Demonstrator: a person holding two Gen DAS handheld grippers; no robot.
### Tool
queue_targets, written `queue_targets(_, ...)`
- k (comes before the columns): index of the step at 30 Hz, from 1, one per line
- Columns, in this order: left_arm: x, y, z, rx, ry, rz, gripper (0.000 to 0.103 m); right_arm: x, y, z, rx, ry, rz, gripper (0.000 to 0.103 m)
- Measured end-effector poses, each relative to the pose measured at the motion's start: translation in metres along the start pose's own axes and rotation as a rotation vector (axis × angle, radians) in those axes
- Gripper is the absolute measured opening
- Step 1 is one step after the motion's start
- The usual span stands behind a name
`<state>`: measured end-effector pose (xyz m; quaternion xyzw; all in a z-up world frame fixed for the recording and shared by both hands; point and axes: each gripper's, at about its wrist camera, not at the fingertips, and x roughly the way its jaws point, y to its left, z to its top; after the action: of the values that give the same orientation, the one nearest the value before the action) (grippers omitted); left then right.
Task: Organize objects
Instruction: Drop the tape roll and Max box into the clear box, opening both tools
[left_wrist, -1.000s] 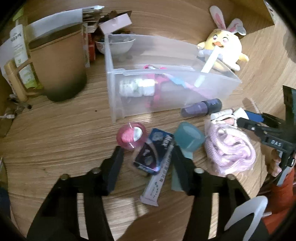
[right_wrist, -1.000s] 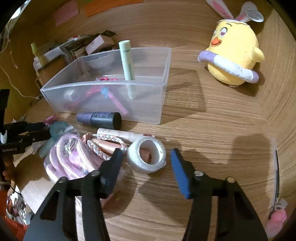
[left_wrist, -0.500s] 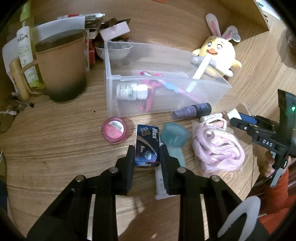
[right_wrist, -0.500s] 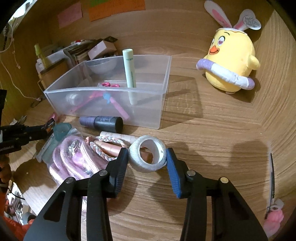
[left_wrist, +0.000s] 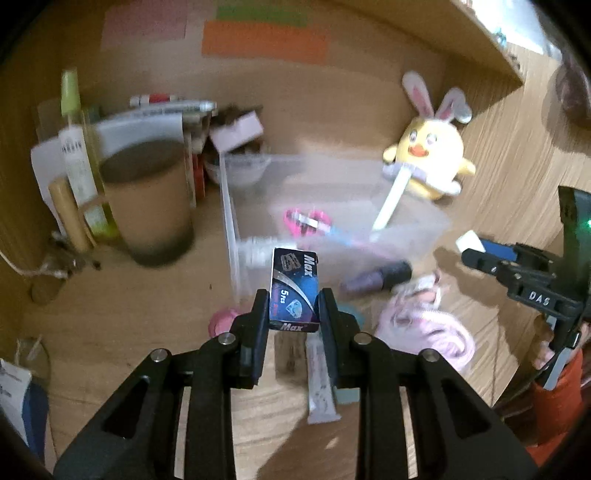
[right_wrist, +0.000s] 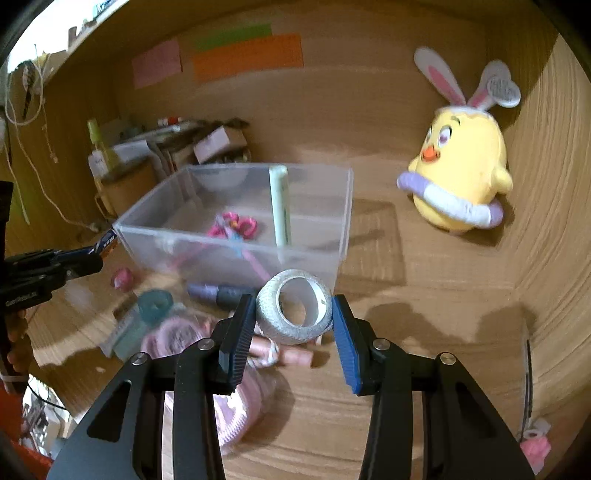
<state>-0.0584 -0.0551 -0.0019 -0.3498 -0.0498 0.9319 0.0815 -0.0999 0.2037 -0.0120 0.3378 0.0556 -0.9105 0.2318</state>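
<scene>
My left gripper (left_wrist: 292, 308) is shut on a small dark blue "Max" box (left_wrist: 294, 290) and holds it up above the desk, in front of the clear plastic bin (left_wrist: 231, 218). My right gripper (right_wrist: 294, 319) is shut on a white tape roll (right_wrist: 294, 312) and holds it lifted in front of the same bin (right_wrist: 236, 236). The bin holds pink scissors (right_wrist: 236, 225), a pale green tube (right_wrist: 279, 206) and a small bottle. The left gripper also shows at the left of the right wrist view (right_wrist: 79, 264), and the right gripper at the right of the left wrist view (left_wrist: 471, 249).
On the desk lie a pink cord bundle (left_wrist: 436, 332), a purple bottle (right_wrist: 218, 293), a teal cap (right_wrist: 155, 302), a pink round tin (left_wrist: 221, 323) and a white tube (left_wrist: 321, 384). A brown cup (left_wrist: 147, 206) stands left of the bin; a yellow plush chick (right_wrist: 461, 181) sits right.
Both grippers have closed and risen: the left has lifted the Max box off the desk, and the right has lifted the tape roll.
</scene>
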Motion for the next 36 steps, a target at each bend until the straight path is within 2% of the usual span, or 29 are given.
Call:
queue_targets(4,-0.003,0.002,0.012,-0.007,-0.041,0.014,0.026,-0.001,0.002,0.011,-0.002,-0.029,-0.001,0.038)
queue_targets(17,0.006,0.008,0.038,0.001,-0.087,0.08,0.026,0.012,0.001,0.043,0.008,-0.071,0.004,0.038)
queue_targets(27,0.034,0.016,0.053,-0.025,-0.035,0.121,0.026,0.044,-0.011,0.054,0.064,0.004,0.067,0.038)
queue_targets(36,0.062,0.016,0.066,-0.034,0.04,0.095,0.026,0.062,-0.012,0.055,0.068,0.048,0.084,0.038)
